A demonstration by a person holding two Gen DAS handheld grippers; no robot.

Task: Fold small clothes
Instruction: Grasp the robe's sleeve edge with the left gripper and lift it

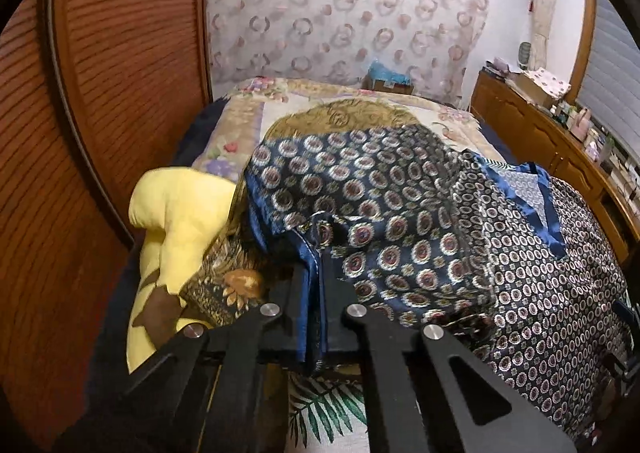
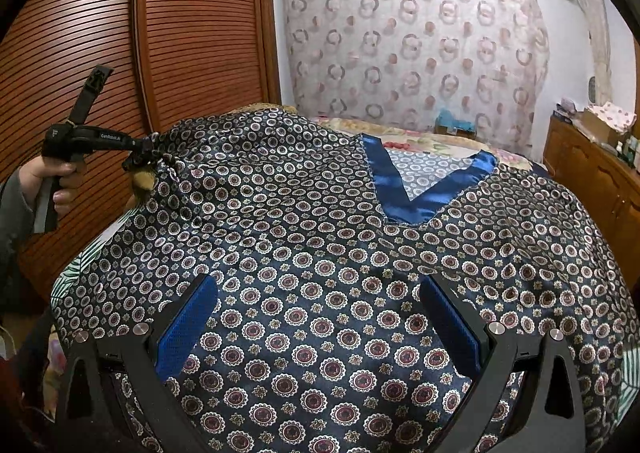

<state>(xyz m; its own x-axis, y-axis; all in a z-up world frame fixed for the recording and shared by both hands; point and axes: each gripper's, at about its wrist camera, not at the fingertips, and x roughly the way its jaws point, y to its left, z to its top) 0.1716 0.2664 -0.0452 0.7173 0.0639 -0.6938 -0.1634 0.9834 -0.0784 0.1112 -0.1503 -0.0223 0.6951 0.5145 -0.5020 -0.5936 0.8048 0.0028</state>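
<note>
left gripper (image 1: 316, 253): clenched on the sleeve edge of the navy patterned satin top (image 2: 320, 253), cloth bunched between its fingers | right gripper (image 2: 316, 317): released, blue pads (image 2: 188, 321) spread apart over the fabric, not pinching | top: spread across the bed (image 1: 256, 109), blue V-neck (image 2: 416, 193) facing up | yellow cloth (image 1: 180, 213): beside the top's left edge

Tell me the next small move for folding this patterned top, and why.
Probably carry the sleeve inward across the top: the left hand-held gripper is shut on its blue-trimmed edge, while the right hand-held gripper hovers open over the spread fabric, holding nothing.
</note>
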